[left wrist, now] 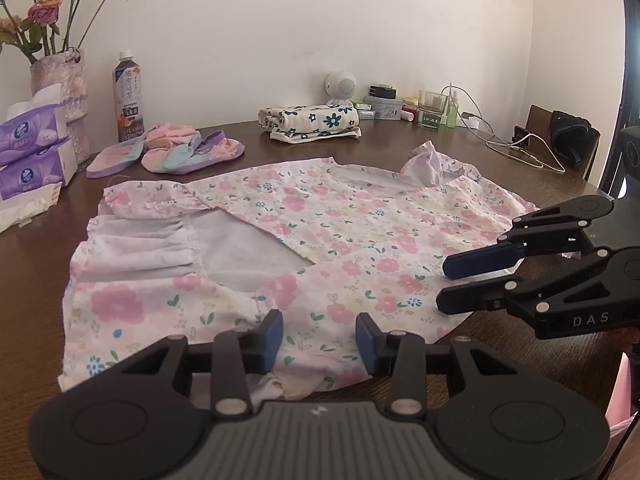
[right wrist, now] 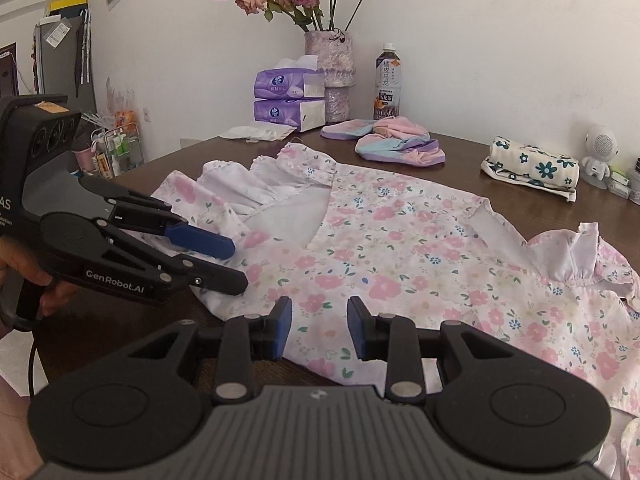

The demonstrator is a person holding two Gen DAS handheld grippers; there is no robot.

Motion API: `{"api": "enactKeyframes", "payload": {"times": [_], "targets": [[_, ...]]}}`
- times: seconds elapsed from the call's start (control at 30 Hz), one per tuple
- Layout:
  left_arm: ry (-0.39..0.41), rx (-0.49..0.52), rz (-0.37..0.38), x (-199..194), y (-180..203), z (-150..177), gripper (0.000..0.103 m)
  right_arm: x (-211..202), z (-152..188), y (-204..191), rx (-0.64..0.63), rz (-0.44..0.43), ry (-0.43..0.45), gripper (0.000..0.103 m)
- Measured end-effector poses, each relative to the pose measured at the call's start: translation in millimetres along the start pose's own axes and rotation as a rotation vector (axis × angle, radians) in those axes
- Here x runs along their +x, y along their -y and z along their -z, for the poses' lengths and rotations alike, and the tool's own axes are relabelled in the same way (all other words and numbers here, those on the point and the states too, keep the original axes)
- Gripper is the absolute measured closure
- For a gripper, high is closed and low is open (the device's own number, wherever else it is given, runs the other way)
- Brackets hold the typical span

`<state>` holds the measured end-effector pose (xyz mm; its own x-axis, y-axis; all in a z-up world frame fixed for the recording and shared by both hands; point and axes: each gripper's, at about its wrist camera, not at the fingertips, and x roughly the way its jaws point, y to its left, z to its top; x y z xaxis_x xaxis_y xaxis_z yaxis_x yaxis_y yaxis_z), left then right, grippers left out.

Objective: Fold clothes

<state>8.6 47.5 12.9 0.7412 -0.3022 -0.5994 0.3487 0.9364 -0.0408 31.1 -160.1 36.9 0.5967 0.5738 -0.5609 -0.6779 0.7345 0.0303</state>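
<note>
A white dress printed with pink flowers lies spread on the dark wooden table, its neckline and white lining to the left. My left gripper hovers open over the near hem, with cloth beneath it but nothing pinched. My right gripper comes in from the right, open, just above the dress's edge. In the right wrist view the dress fills the middle. There my right gripper is open over its near edge, and the left gripper, held by a hand, stands open at the hem.
At the back stand a vase of roses, purple tissue packs and a tea bottle. Pastel garments and a folded flowered cloth lie behind the dress. A small white speaker figure, a glass and cables line the far right.
</note>
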Motion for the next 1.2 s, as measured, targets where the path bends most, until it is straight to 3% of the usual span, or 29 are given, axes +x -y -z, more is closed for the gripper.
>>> {"api": "enactKeyframes", "payload": {"times": [0.33,1.2], "targets": [[0.0,-0.001,0.001,0,-1,0,0.064,9,6,0,-0.024,-0.011,-0.042,0.072],[-0.009,0.005,-0.005,-1,1,-7,0.064,-16,27,41,0.037,0.093,-0.008,0.071]]}}
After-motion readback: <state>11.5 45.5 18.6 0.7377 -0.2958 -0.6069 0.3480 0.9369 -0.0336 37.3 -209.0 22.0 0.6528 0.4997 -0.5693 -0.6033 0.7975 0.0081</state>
